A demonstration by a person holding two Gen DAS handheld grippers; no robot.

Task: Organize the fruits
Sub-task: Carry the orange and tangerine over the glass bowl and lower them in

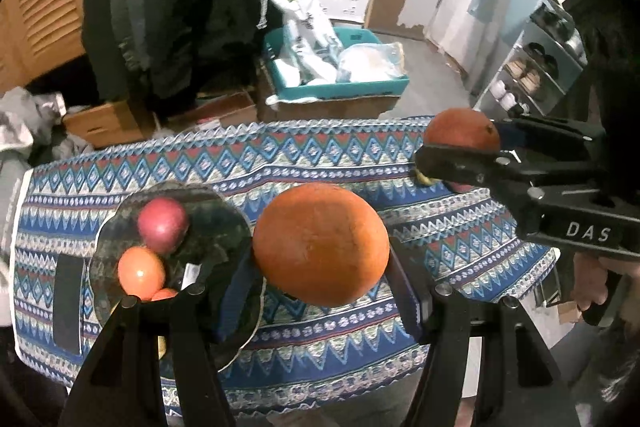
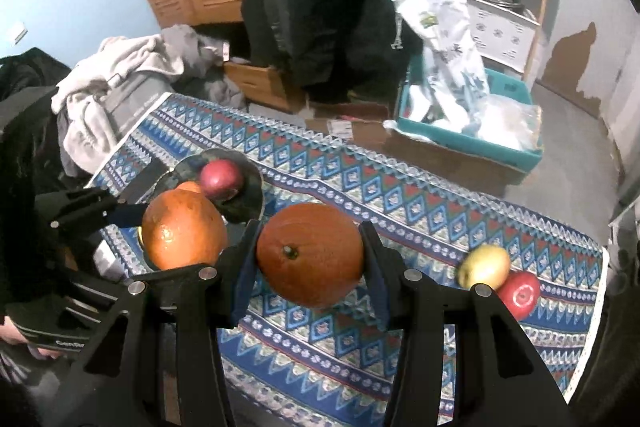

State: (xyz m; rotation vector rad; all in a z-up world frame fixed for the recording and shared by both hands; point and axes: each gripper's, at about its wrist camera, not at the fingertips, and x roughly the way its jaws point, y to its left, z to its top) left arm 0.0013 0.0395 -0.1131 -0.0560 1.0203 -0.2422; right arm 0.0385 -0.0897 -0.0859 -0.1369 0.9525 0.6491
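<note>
Left gripper [image 1: 320, 267]: jaws clamp orange [image 1: 320, 245] | right gripper [image 2: 310, 259]: likewise, second orange [image 2: 310, 255]

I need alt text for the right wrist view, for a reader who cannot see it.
The right gripper holds an orange above a patterned tablecloth. At left, the left gripper holds another orange near a dark plate with a red apple. A yellow apple and a red apple lie at right.

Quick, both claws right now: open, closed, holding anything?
Left claw: closed on an orange, held above the patterned cloth.
Right claw: closed on another orange, stem end facing the camera.
</note>
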